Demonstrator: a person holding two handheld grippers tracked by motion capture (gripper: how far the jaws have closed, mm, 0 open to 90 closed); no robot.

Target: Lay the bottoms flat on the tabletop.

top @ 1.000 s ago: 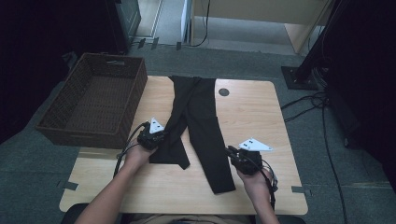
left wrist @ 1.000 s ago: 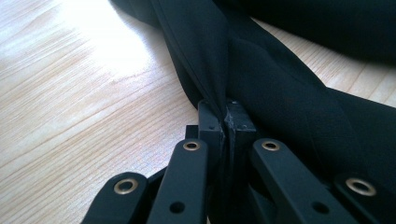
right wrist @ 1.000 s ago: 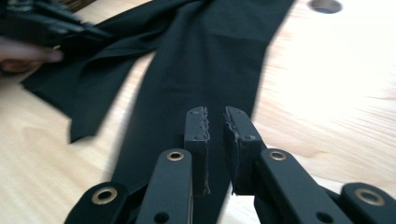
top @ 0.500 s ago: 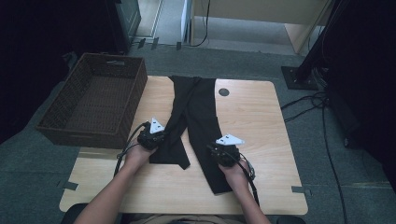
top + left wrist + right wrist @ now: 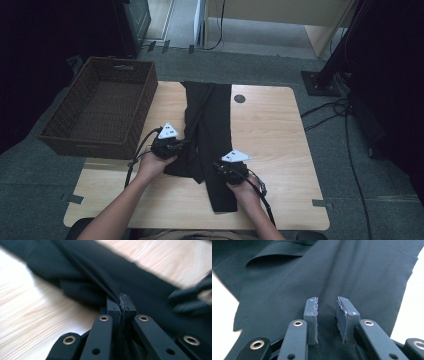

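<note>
A pair of black trousers lies lengthwise on the wooden table, one leg reaching toward the front edge. My left gripper is at the cloth's left edge, shut on a raised fold of the trousers. The left gripper pinches that ridge of fabric between its pads. My right gripper sits over the near trouser leg. In the right gripper view the right gripper stands open just above the flat black cloth, nothing between its pads.
A dark wicker basket stands at the table's left edge, past the left gripper. A round black grommet is set in the tabletop at the back. Bare wood lies to the right of the trousers.
My right gripper has moved left from the table's right part onto the near trouser leg. The left gripper has stayed shut on the fold.
</note>
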